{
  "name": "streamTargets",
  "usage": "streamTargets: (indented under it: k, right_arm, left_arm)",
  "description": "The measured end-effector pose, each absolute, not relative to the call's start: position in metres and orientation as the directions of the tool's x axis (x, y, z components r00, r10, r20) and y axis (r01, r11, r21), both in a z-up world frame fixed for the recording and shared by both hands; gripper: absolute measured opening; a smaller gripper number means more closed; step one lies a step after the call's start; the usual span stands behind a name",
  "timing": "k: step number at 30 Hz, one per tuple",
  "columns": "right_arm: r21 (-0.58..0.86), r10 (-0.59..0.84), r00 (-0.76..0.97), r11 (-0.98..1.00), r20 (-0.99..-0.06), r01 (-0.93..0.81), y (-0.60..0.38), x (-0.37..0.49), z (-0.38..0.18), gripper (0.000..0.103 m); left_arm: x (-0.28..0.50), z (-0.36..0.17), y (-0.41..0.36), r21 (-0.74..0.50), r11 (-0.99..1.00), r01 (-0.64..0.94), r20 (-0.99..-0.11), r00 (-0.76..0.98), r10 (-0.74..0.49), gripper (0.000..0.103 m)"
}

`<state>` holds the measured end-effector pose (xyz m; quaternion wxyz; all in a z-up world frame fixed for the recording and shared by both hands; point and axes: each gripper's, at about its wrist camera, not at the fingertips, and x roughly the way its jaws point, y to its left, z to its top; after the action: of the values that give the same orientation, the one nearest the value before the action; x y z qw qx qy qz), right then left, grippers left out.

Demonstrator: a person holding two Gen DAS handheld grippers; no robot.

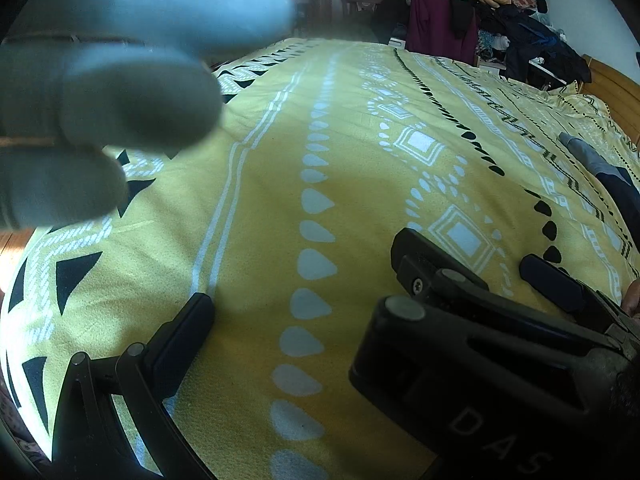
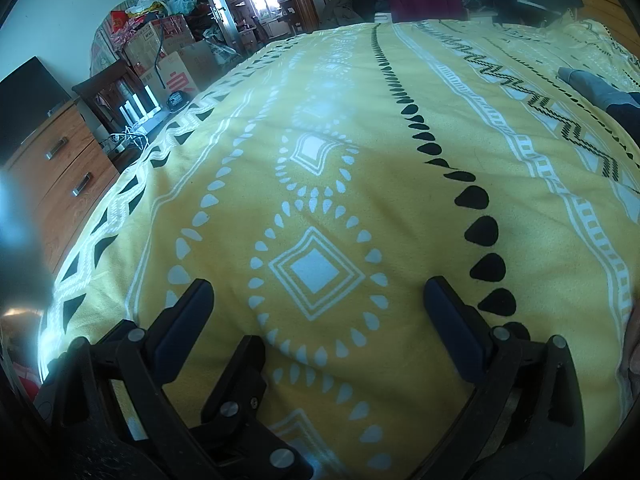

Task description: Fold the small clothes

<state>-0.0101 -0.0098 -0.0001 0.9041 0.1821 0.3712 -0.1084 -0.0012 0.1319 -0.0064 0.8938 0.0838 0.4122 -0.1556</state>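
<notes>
Grey garment (image 2: 596, 86) lies flat at the bed's far right edge.

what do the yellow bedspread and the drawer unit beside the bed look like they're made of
Yellow bedspread: probably soft brushed or fleece-like fabric; matte, slightly fuzzy surface with printed white and black patterns. Drawer unit: looks like wood or wood-look laminate; brown grain, slight sheen, with metallic-looking bar handles.

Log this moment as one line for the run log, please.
left gripper: jaws open, empty | right gripper: jaws open, empty | both over the bedspread | grey garment lies far right, untouched
</notes>
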Motion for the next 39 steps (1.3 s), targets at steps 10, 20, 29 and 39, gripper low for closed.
streamTargets:
  k: [10, 20, 29, 39]
  right_arm:
    - [0.252, -0.058, 0.702, 0.91, -0.709, 0.33, -0.0103, -0.0101, -0.0001, 0.103]
    - [0.249, -0.06, 0.701, 0.91, -0.711, 0.331, -0.0092, -0.0102, -0.0008, 0.103]
    - [0.254, -0.057, 0.705, 0.91, -0.707, 0.328, -0.0102, -0.0112, -0.001, 0.103]
    - [0.254, -0.057, 0.705, 0.91, -0.707, 0.328, -0.0105, -0.0112, -0.0008, 0.103]
  left_arm:
    - [-0.0013, -0.0057, 0.1321, 0.016, 0.937, 0.348, -0.765, 0.608, -0.213, 0.103]
    - [-0.0006, -0.0055, 0.1356, 0.001, 0.938, 0.348, -0.765, 0.604, -0.223, 0.103]
    - [0.0007, -0.005, 0.139, 0.005, 0.938, 0.347, -0.756, 0.615, -0.223, 0.103]
    - [0.0005, -0.0052, 0.1367, 0.007, 0.938, 0.347, -0.759, 0.613, -0.221, 0.103]
